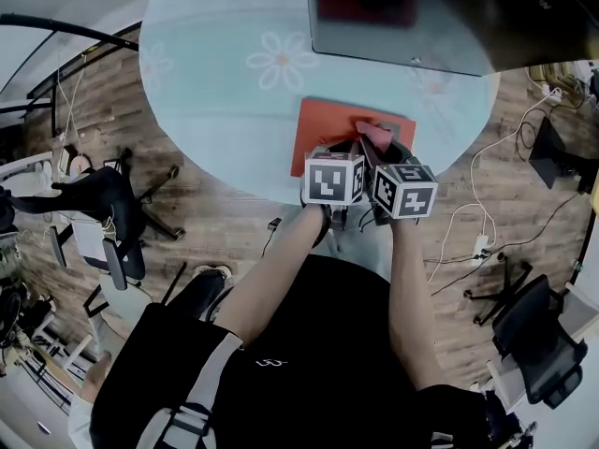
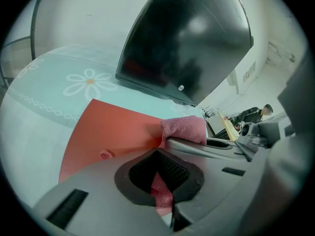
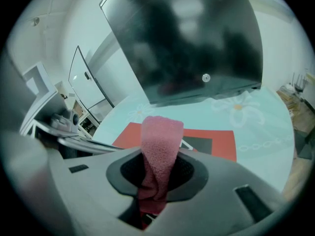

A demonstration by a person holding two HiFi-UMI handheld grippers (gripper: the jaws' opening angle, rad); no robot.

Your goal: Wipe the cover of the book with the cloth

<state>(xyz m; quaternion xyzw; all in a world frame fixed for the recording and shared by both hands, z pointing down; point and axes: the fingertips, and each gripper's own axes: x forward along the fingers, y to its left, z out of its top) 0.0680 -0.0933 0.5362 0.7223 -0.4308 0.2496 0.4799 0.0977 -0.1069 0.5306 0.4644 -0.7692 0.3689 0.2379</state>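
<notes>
With the right tool (image 3: 157,173) clenched on the pink cloth (image 3: 160,136) and the left tool (image 2: 160,180) apparently pinching its tail above the red book (image 1: 323,129) at the worktop's (image 1: 215,120) near edge, lower the fold flat and sweep with even pressure.

this looks like an office. a black wheeled desk chair (image 1: 112,215) stands on the wood-plank floor (image 1: 234,227), well off to the left of the left claw (image 2: 160,178). a second desk chair (image 1: 532,340) stands well out to the right of the right claw (image 3: 153,177). a power strip (image 1: 482,248) and loose cables (image 1: 468,171) lie on that side. beyond both claws a big dark monitor (image 1: 440,17) sits on the round table (image 1: 215,92). there are glass doors (image 3: 86,82) further back.
</notes>
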